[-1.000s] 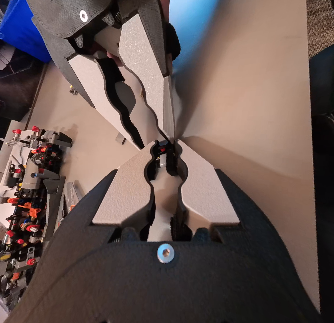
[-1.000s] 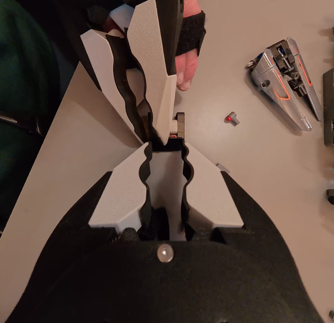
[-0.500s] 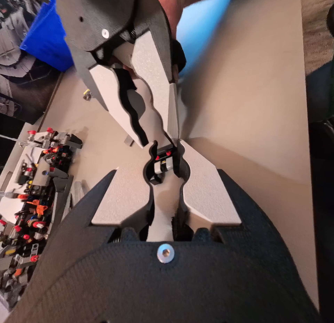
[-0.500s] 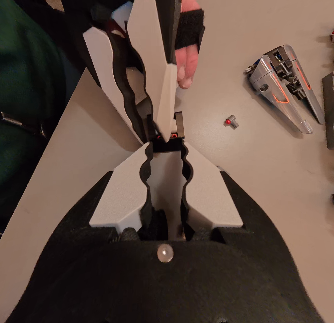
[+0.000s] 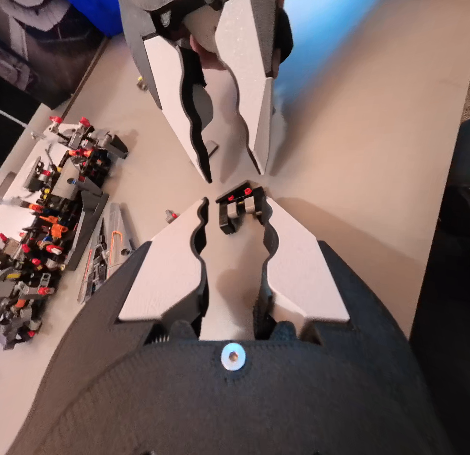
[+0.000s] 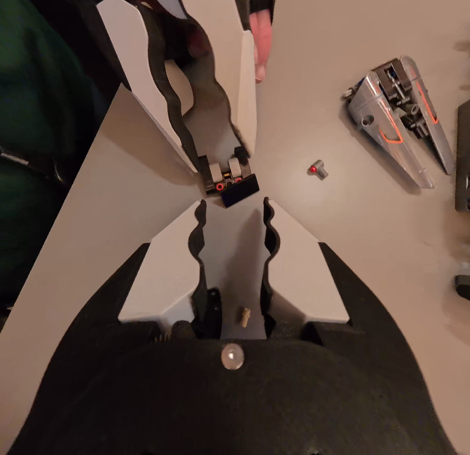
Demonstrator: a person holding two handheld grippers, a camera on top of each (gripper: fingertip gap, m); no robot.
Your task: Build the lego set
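A small black lego assembly [image 5: 237,208] with two grey pieces and red pins lies on the beige table [image 5: 343,163]. It sits between the fingertips of my left gripper [image 5: 236,200], which is open and close to it on the right side. My right gripper [image 6: 234,202] is open and empty, its tips just short of the assembly [image 6: 230,182]. The two grippers face each other tip to tip: the right one [image 5: 234,174] shows at the top of the left wrist view, and the left one [image 6: 223,160] at the top of the right wrist view.
A large partly built lego model [image 5: 50,213] stands at the table's left. A grey wedge panel with orange lines [image 6: 396,122] and a small grey connector with a red pin [image 6: 316,170] lie nearby. A tan pin [image 6: 244,315] lies between my right fingers. A blue bin [image 5: 86,5] stands at the back. The tips of both grippers are at nearly the same place.
Both grippers were shut on the small assembly and pressed together. Both have now opened, let go and drawn slightly apart, leaving the assembly on the table.
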